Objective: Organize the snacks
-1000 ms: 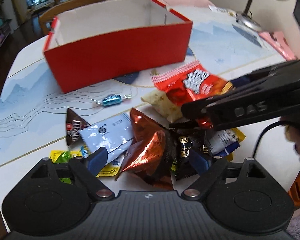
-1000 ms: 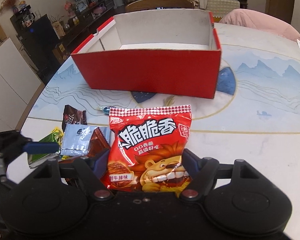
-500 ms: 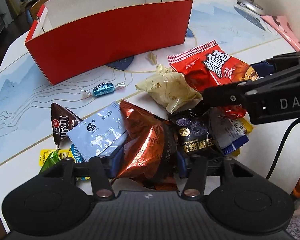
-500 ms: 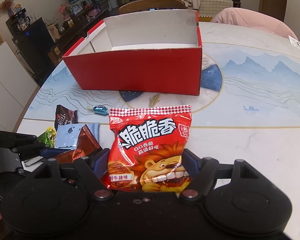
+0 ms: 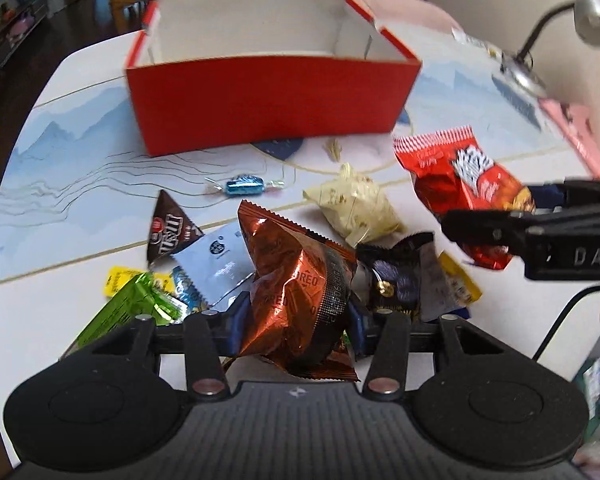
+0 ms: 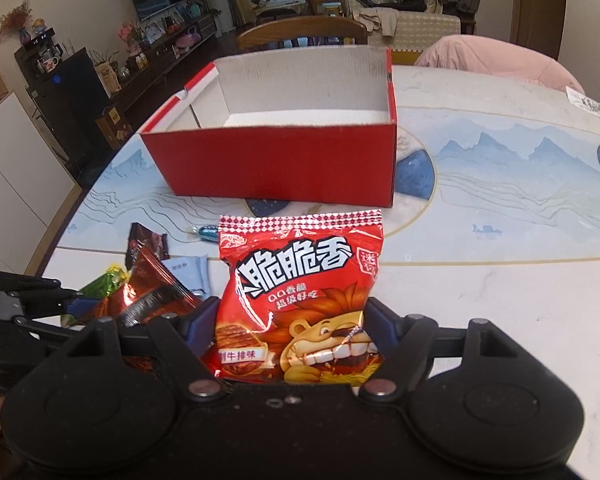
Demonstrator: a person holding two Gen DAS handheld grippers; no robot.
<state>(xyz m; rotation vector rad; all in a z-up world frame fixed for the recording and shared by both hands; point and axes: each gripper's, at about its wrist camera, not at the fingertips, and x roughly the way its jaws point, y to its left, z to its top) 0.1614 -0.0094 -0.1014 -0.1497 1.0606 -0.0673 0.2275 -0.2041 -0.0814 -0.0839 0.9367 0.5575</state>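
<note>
Red cardboard box (image 6: 276, 168) ahead of both grippers holds nothing. Left gripper (image 5: 296, 316), jaws just closing, clamps copper foil Oreo packet (image 5: 296, 280); right gripper (image 6: 292, 328) grips red lion-print snack bag (image 6: 300, 292). Loose pile (image 5: 204, 264) remains.

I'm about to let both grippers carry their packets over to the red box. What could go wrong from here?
The left gripper, whose jaws have just been closing, pinches the crinkled copper Oreo packet near its bottom; it may slip out. That packet overlaps the black packet and silver packet, which may drag along. The right gripper holds the red lion packet low, so it could flop against the red box wall.
</note>
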